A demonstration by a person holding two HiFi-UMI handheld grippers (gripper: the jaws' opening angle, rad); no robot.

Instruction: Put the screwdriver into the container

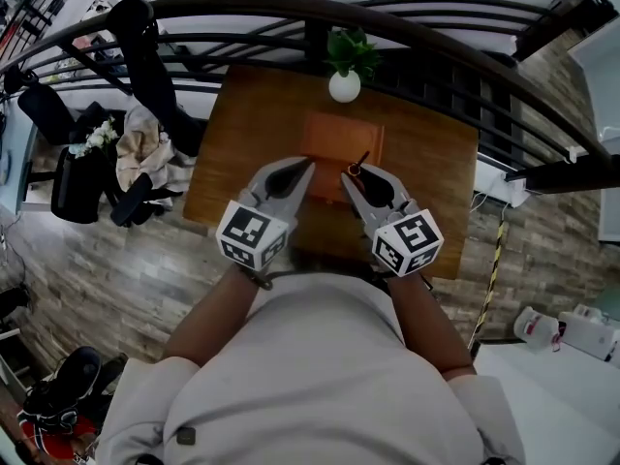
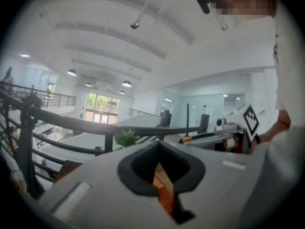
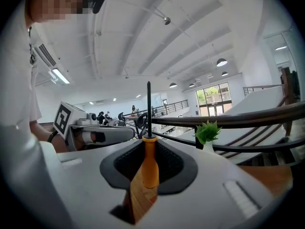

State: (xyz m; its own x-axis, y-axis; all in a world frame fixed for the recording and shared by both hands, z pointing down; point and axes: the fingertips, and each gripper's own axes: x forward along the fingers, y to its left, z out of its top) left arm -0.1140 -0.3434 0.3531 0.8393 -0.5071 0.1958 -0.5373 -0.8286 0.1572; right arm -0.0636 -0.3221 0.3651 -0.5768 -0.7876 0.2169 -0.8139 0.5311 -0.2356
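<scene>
An orange-handled screwdriver [image 1: 356, 168] [image 3: 149, 163] stands upright between the jaws of my right gripper [image 1: 351, 174] [image 3: 148, 143], which is shut on its handle. The black shaft points up. An orange container [image 1: 334, 141] lies on the wooden table [image 1: 436, 153] just beyond both grippers. My left gripper [image 1: 306, 166] [image 2: 159, 143] hovers at the container's near left corner with its jaws together and nothing held. A strip of the orange container [image 2: 164, 197] shows through the gap under the left jaws.
A small green plant in a white pot [image 1: 344, 69] [image 3: 208, 133] stands at the table's far edge. A dark curved railing [image 1: 407, 17] runs behind it. An office chair draped with clothes [image 1: 136, 168] stands left of the table.
</scene>
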